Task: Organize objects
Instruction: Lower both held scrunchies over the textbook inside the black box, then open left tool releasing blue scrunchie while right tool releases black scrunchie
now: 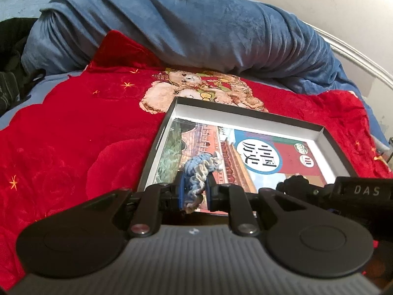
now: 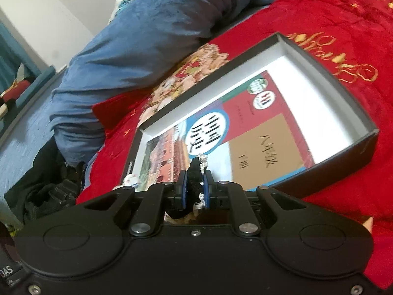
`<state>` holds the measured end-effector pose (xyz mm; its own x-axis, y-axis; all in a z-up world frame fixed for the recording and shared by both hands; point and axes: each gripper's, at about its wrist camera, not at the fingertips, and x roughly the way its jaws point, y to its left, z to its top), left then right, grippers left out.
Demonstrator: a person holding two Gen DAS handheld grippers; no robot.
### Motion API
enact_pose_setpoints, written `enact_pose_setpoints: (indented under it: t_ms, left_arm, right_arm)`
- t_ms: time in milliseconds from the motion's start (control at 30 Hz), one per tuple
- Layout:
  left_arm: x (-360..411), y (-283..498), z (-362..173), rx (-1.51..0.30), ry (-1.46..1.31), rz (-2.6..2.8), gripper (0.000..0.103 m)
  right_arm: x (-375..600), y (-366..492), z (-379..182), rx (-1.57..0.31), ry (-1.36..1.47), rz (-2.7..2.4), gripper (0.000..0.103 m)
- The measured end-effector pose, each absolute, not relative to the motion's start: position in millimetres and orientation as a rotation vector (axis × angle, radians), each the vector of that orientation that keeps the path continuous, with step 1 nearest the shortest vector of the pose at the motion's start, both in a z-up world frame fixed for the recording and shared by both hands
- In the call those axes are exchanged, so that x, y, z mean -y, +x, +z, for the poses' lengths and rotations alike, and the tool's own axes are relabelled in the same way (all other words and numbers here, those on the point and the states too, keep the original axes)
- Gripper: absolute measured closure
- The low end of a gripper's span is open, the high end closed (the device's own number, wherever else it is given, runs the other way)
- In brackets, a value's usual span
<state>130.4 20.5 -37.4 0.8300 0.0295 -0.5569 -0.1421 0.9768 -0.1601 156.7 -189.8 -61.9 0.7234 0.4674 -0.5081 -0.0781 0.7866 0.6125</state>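
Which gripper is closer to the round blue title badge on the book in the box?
Right. The right gripper, shut on a black scrunchie, sits just below the badge. The left gripper, holding a blue scrunchie, is farther off, toward the book's picture side.

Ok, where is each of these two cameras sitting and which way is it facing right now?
Left wrist: rides the left gripper, angled down over the box; own fingers clamp a blue-white scrunchie; the other gripper's body shows at right.
Right wrist: rides the right gripper, looking down at the box from its other corner; own fingers clamp a black scrunchie.
Shared: box, textbook inside it, red blanket, blue quilt.
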Motion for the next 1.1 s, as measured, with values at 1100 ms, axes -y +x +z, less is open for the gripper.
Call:
enact_pose_setpoints:
  t_ms: [1100]
  left_arm:
    - [-28, 134, -44, -0.617, -0.233, 0.125, 0.076]
  right_arm:
    - [179, 160, -60, -0.673, 0.588, 0.328, 0.09]
